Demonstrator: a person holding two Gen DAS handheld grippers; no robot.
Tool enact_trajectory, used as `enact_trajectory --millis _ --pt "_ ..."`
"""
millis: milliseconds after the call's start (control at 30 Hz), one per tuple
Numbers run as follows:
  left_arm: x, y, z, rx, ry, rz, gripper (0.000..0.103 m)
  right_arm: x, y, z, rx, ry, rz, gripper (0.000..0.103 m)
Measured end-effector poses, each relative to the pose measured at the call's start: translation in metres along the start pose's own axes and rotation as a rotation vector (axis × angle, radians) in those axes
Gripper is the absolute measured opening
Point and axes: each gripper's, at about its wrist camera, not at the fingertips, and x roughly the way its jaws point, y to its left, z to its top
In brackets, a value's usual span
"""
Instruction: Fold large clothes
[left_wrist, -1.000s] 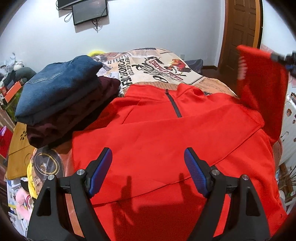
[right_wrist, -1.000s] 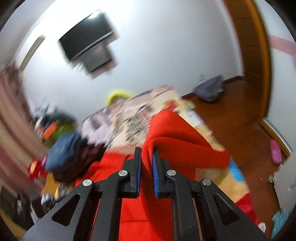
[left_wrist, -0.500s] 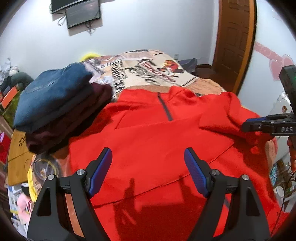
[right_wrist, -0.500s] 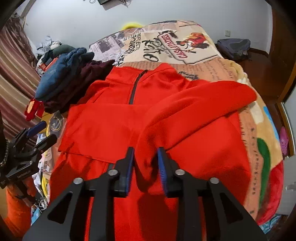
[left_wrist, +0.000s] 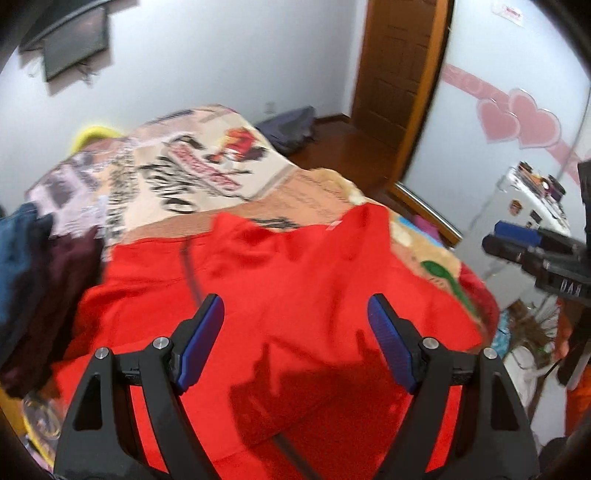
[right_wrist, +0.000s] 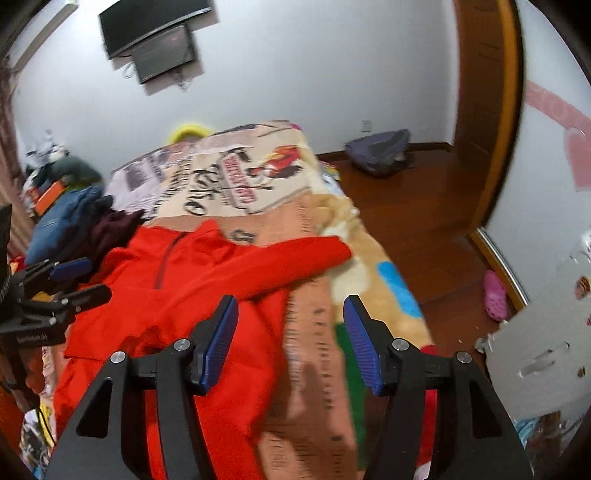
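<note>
Red jacket (left_wrist: 280, 295) spread flat on the bed under both grippers, neither one holding it.

Its dark zipper (right_wrist: 164, 264) runs down from the collar ahead of the left gripper (left_wrist: 295, 347), whose jaws stand wide apart above the cloth with nothing between them. One sleeve (right_wrist: 291, 258) lies folded across the chest, just ahead of the right gripper (right_wrist: 290, 341), whose jaws are opening, empty, over the jacket's edge and the printed blanket (right_wrist: 314, 332). A stack of folded dark clothes (left_wrist: 33, 280) sits to the left of the left gripper, touching the jacket's shoulder. Beyond the bed, a bag (right_wrist: 380, 151) lies on the wood floor.
</note>
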Motion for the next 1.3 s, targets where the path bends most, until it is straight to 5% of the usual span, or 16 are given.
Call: enact_trajectory --millis 200,400,467,567,800,967,1200,1300 --pt "0.065 -0.022 0.024 -0.034 0.142 -0.124 0.078 0.025 -0.013 -0.016 0.039 0.068 0.021 0.055" --pt "0.113 -0.02 0.025 -0.127 0.27 -0.242 0.054 0.045 -0.009 -0.035 0.008 0.127 0.034 0.055" --pt "0.117 -0.017 0.022 -0.149 0.269 -0.266 0.043 0.052 -0.007 -0.04 -0.002 0.142 0.038 0.055" --pt "0.106 -0.013 0.023 -0.133 0.239 -0.27 0.009 0.06 -0.006 -0.047 0.002 0.167 0.057 0.055" --pt "0.021 0.025 0.046 -0.105 0.018 -0.106 0.004 0.056 -0.009 -0.036 0.003 0.178 0.079 0.055" --pt "-0.037 0.068 0.027 -0.124 -0.096 0.054 0.004 0.057 0.001 -0.034 -0.008 0.17 0.097 0.055" --pt "-0.035 0.104 -0.075 -0.166 0.043 0.153 0.006 0.06 0.009 -0.045 -0.005 0.158 0.112 0.06" --pt "-0.016 0.112 -0.122 -0.208 0.141 0.137 0.017 0.061 0.006 -0.046 0.023 0.169 0.122 0.063"
